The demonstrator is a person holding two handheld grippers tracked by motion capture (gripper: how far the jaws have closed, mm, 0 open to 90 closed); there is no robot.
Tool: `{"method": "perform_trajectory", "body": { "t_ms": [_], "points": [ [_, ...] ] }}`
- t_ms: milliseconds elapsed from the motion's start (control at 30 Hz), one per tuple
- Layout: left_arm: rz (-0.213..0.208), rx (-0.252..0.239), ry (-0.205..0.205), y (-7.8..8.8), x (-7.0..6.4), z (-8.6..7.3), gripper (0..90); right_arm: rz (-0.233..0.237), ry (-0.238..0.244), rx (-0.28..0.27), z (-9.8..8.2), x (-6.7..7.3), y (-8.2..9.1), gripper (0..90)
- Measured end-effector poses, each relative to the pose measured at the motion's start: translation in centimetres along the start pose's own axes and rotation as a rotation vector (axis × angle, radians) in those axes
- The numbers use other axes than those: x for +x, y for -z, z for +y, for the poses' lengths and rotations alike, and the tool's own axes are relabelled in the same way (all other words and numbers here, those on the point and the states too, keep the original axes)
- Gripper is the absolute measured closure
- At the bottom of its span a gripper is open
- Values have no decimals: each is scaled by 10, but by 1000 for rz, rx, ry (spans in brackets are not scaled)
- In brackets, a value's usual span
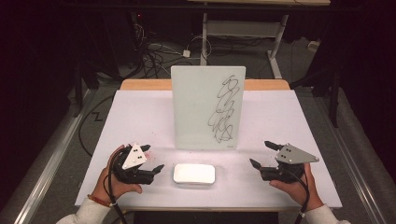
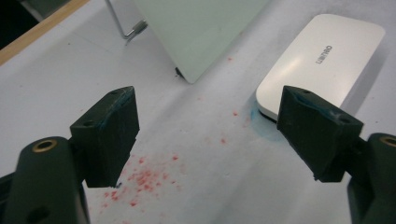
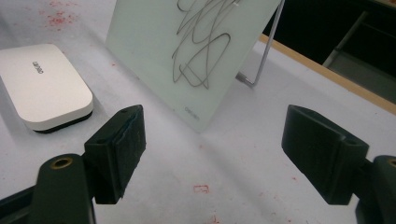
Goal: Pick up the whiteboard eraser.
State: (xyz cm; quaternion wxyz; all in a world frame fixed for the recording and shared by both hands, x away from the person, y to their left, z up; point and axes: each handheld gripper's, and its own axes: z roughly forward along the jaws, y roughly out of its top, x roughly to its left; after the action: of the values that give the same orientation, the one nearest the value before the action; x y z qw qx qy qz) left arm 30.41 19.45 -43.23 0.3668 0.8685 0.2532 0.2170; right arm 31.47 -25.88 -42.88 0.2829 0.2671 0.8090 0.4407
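A glass whiteboard (image 1: 208,107) stands upright on a wire stand in the middle of the white table (image 1: 140,112), with black scribbles on its right half. A white eraser block (image 1: 194,173) lies flat in front of it. My left gripper (image 1: 153,158) rests low on the table left of the eraser, open and holding nothing. My right gripper (image 1: 262,154) rests right of the eraser, also open and holding nothing. In the left gripper view the eraser (image 2: 322,60) lies just beyond the right jaw. In the right gripper view the scribbled board (image 3: 191,51) and the eraser (image 3: 42,84) are ahead.
Red marker specks (image 2: 144,179) dot the table near my left gripper. The wire stand (image 3: 261,60) props the board from behind. A wooden table edge (image 1: 149,84) runs along the back. Beyond it are cables (image 1: 154,58) and a desk frame on the floor.
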Motion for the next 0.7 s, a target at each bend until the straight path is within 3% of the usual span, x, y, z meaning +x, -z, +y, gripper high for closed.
{"method": "perform_trajectory", "body": {
  "t_ms": [200,300,367,533,700],
  "points": [
    [-93,7,-36,-12,-9,18,198,22,2,15,0,2,-4,230],
    [-172,29,-57,-23,-14,28,187,35,2,10,0,4,-6,250],
    [-213,63,-100,-30,-17,34,186,42,-1,6,0,4,-6,250],
    [-299,146,-162,-50,-27,46,186,60,5,25,-1,7,-11,249],
    [-352,232,-220,-66,-35,56,185,71,6,26,-1,9,-12,249]
  ]
}}
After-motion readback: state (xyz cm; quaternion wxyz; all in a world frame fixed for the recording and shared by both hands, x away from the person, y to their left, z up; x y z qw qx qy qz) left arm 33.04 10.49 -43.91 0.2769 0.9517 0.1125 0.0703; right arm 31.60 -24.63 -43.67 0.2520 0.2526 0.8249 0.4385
